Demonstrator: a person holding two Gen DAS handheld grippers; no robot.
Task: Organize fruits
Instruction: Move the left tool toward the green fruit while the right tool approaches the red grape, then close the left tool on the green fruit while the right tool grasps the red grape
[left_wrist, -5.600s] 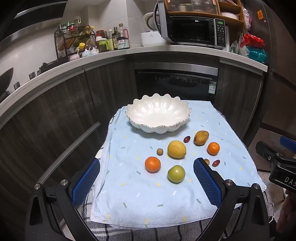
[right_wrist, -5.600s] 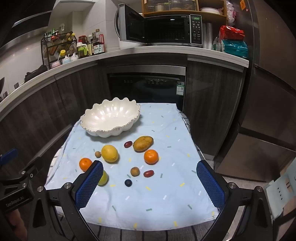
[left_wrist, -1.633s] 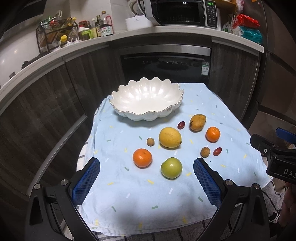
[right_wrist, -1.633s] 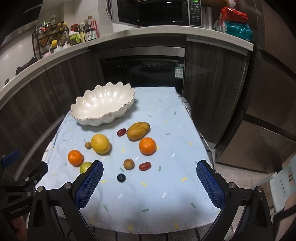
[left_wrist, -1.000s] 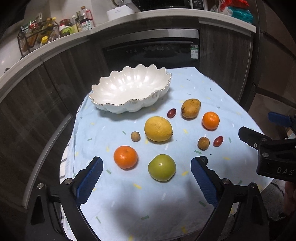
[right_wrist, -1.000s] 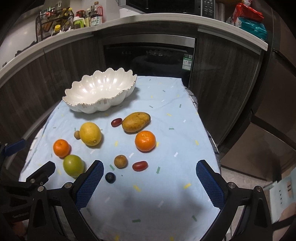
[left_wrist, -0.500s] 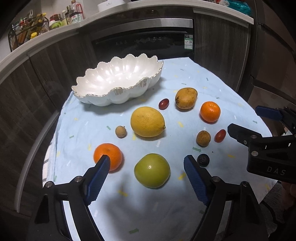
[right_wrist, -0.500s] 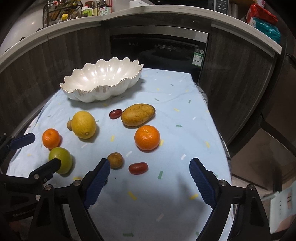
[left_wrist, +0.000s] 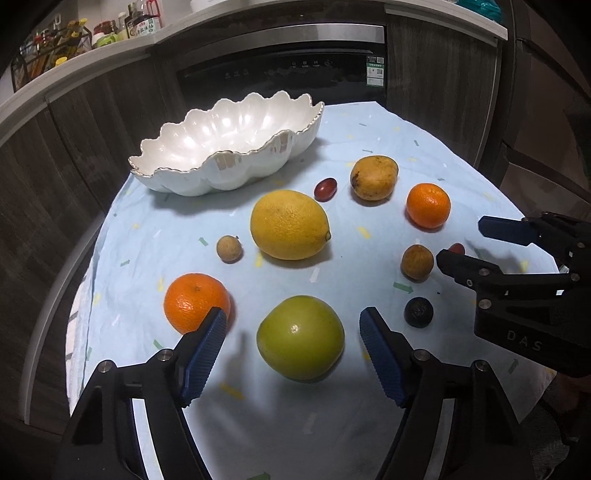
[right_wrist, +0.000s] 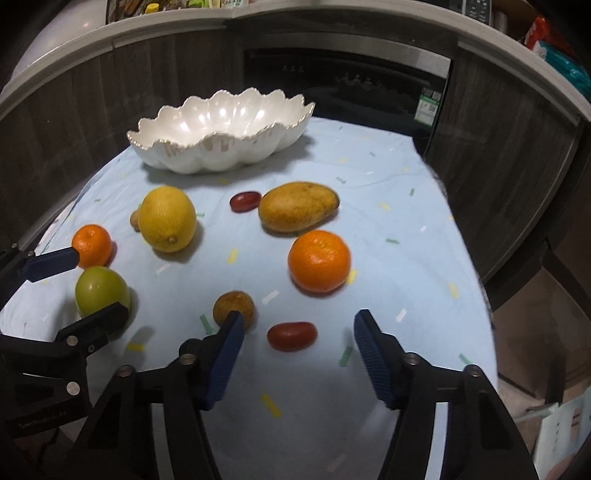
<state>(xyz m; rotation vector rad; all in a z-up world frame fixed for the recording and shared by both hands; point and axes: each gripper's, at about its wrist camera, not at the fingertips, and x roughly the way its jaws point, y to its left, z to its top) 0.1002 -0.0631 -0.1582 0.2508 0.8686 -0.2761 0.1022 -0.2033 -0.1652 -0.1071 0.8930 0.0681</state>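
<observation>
Two hand-held grippers narrowing, nothing gripped | left hand-held gripper (left_wrist: 291, 339) straddles green apple (left_wrist: 300, 336); right hand-held gripper (right_wrist: 298, 339) straddles red grape (right_wrist: 291, 335) | centre each fruit, squeeze gently | bowl (left_wrist: 225, 146) behind, empty

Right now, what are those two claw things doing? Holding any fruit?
Left gripper: open, jaws just closing in around the green fruit, not touching it.
Right gripper: open, jaws just closing in around the red grape, nothing held.

Both tools lower, jaws narrowed, nothing gripped
</observation>
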